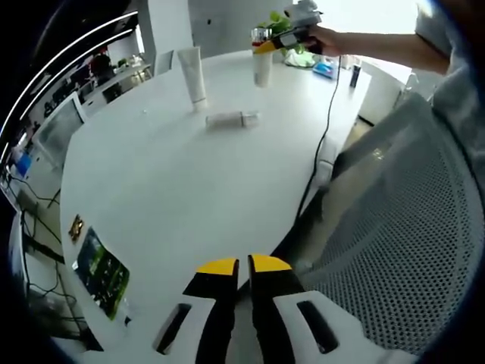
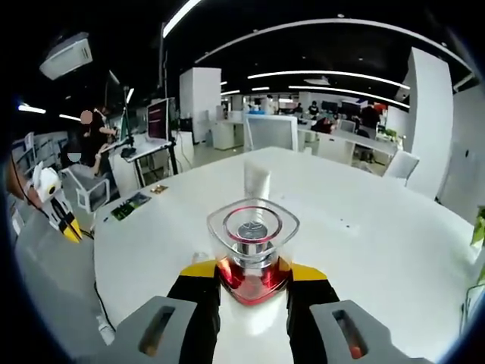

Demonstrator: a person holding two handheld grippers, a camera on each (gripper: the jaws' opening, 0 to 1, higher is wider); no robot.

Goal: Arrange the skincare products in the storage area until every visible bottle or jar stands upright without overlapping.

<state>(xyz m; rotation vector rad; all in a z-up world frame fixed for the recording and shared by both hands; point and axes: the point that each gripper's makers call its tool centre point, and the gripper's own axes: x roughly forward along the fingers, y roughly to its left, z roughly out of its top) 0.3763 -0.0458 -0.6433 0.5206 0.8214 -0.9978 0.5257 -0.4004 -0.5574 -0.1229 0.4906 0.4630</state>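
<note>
- Progress looks partial: on the white table (image 1: 174, 197), a tall white tube (image 1: 193, 73) stands upright, while a small bottle (image 1: 231, 119) lies on its side just beside the tube's base and has yet to be stood up.
- Your right gripper (image 2: 254, 277) is clamped on a red bottle (image 2: 252, 254) with a clear cap; in the left gripper view you hold that bottle (image 1: 262, 64) above the table, a little past the tube, and it is not yet set down.
- Your left gripper (image 1: 243, 267) has its jaws close together with nothing between them, well apart from the tube, near the table's edge.
- The lying bottle's long axis runs flat along the tabletop, roughly crosswise to the standing tube; I cannot tell which end is the cap.
- The red bottle's long axis hangs roughly upright, cap up.
</note>
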